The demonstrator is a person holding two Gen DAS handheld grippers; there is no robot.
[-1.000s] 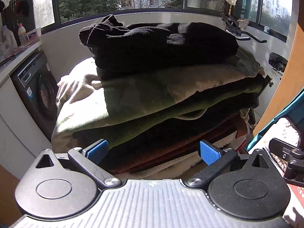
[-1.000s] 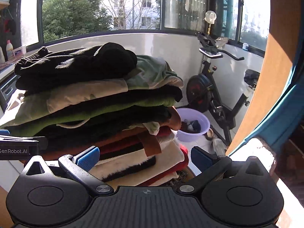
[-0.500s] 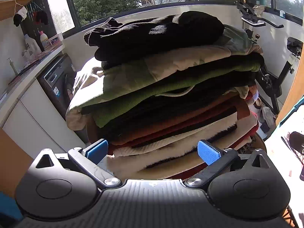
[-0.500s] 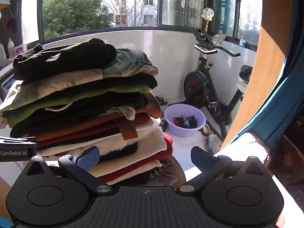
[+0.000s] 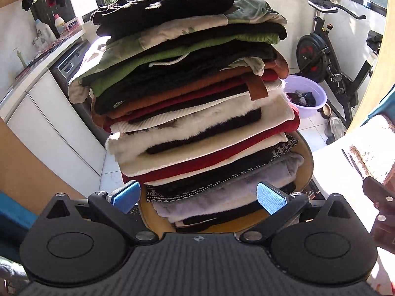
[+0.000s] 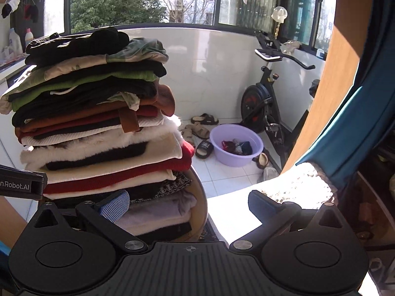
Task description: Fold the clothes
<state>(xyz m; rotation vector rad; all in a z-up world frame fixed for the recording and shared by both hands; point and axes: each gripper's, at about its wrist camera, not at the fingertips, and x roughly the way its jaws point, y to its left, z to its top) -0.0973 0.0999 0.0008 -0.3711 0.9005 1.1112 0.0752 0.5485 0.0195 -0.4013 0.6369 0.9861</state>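
Many folded garments form one tall stack of clothes [image 5: 192,93] filling the centre of the left wrist view and the left half of the right wrist view, resting on a round wooden stool [image 6: 201,204]. Left claw [image 5: 197,196] has its blue pads spread apart, empty, low before the stack's bottom layers. Right claw [image 6: 188,203] is likewise apart and empty, beside the stack's right edge. At right stand an exercise bike [image 6: 269,108], a purple basin [image 6: 234,148] and sandals [image 6: 201,125] on the tiled floor; a washing machine [image 5: 71,61] sits at left
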